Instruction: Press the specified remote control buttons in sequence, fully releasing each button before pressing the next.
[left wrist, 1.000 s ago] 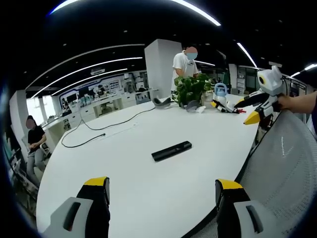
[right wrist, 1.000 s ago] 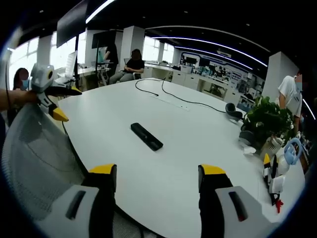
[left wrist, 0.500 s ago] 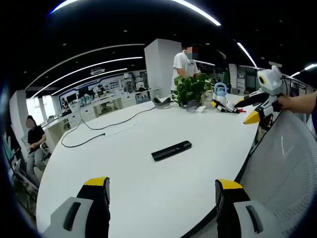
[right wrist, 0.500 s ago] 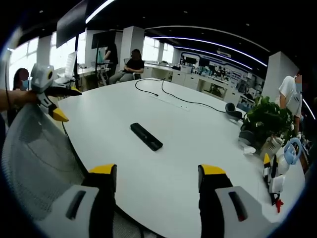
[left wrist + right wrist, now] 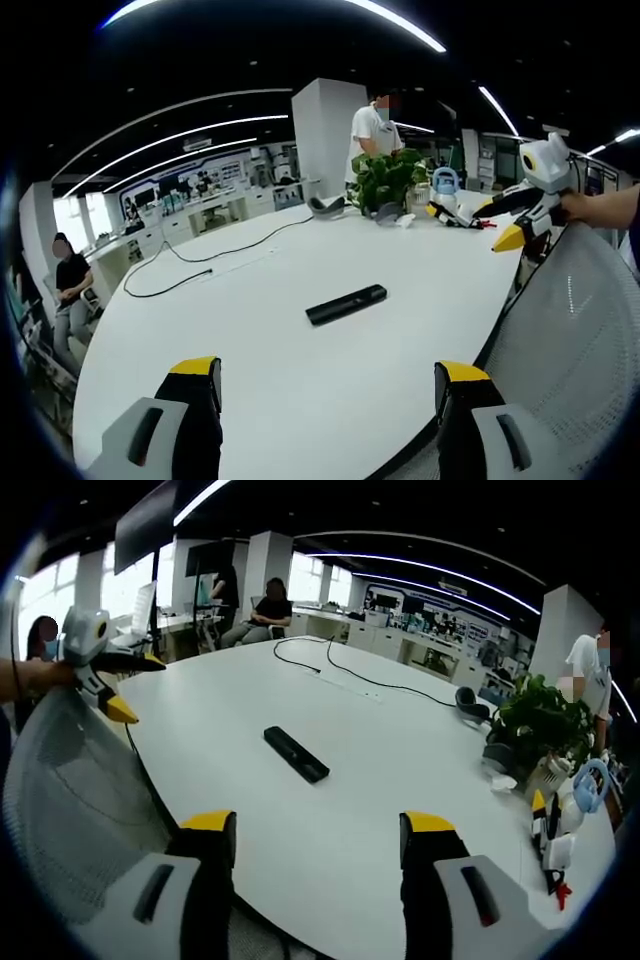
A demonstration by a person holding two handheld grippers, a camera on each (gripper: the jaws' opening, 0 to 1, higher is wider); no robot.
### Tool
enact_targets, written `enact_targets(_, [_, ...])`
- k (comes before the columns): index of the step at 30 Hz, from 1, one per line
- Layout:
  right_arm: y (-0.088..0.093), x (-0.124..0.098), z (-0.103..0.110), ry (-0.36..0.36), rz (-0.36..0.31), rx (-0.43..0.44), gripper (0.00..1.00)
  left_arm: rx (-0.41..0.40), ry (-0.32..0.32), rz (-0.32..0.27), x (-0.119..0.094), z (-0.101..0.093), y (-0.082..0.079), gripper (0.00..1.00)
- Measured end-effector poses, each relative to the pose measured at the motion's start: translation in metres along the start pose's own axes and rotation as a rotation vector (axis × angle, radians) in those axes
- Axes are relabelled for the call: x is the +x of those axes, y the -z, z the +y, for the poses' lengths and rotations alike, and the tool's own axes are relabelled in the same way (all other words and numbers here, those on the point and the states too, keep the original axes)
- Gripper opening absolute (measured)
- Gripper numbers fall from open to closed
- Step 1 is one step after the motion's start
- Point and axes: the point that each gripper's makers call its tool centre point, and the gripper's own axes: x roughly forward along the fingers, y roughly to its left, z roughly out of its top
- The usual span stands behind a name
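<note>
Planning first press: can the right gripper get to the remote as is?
Probably yes. The remote lies alone on bare table ahead of the open right gripper; nothing between them.

Remote (image 5: 346,303) lies on table (image 5: 260,300), before plant (image 5: 385,180).

An open-plan office: a large white oval counter (image 5: 300,270) with a mesh chair (image 5: 70,790) drawn up to it. Strip lights (image 5: 190,130) line the dark ceiling, and people sit at desks (image 5: 255,615) behind; a potted plant (image 5: 385,180) stands at the counter's far end.
</note>
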Motion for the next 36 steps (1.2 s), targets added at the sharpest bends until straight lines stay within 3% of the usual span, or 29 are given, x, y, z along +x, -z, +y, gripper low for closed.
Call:
enact_targets(18, [-0.004, -0.001, 0.0, 0.002, -0.011, -0.002, 0.68, 0.016, 0.011, 0.015, 0.0, -0.003, 0.001, 0.93])
enact_targets(25, [-0.005, -0.003, -0.008, 0.027, -0.03, 0.022, 0.69, 0.253, 0.124, 0.173, 0.007, -0.023, 0.015, 0.93])
enact_targets(27, [-0.005, -0.003, -0.01, 0.033, -0.035, 0.031, 0.69, 0.276, 0.129, 0.158, 0.011, -0.02, 0.008, 0.93])
enact_targets(31, [-0.004, -0.003, -0.011, 0.034, -0.036, 0.034, 0.69, 0.243, 0.156, 0.147, 0.02, -0.011, -0.008, 0.93])
enact_targets(36, [-0.004, -0.003, -0.012, 0.034, -0.035, 0.04, 0.68, 0.26, 0.177, 0.173, 0.037, -0.004, -0.014, 0.93])
